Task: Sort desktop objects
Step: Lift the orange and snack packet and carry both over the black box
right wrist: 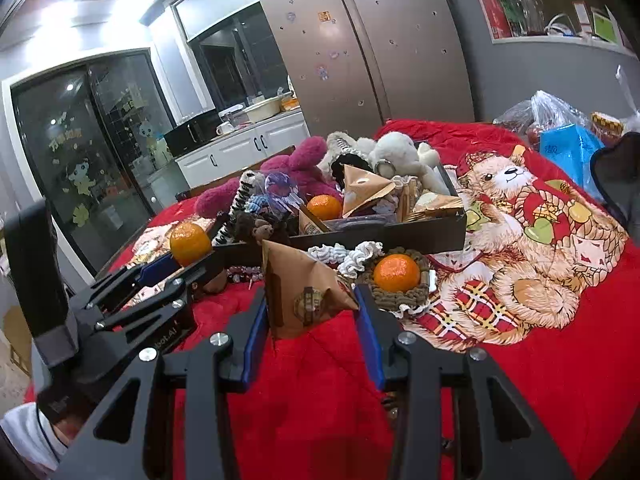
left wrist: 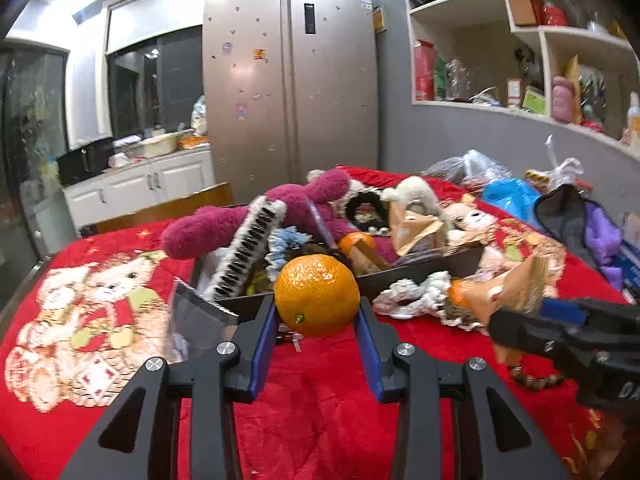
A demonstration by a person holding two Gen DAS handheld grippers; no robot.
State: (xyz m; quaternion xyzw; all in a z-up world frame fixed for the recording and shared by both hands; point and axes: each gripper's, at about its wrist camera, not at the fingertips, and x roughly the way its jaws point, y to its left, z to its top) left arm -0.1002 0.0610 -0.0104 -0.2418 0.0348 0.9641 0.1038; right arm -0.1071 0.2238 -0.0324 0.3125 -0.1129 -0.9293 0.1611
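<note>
The sorting looks well under way but unfinished. The left hand-held gripper (left wrist: 316, 320) is clamped on a round, glossy orange mandarin (left wrist: 317, 295), lifted clear of the red printed plush cloth on the bench (left wrist: 312, 400). The right hand-held gripper (right wrist: 310, 320) pinches a brown paper pyramid-shaped packet (right wrist: 304, 292) between its blue pads. Just ahead of both sits the black partitioned cardboard tray (right wrist: 424, 236), already heaped, which I take to be the destination.

Counted in the right wrist view:
- Mandarins: three. One is in the left hand-held gripper, one in the tray (right wrist: 325, 207), and one rests on a brown crocheted mat (right wrist: 397, 273) just ahead and to the right of the right hand-held gripper.
- Brown pyramid packets: at least three, one held and the others in the tray.
- Plush toys in the tray: a magenta one (right wrist: 296, 168) and a white one (right wrist: 400, 156).

Still loose beyond the fingers are the third mandarin, a white ruffled scrunchie (right wrist: 352, 258) and a string of beads.
</note>
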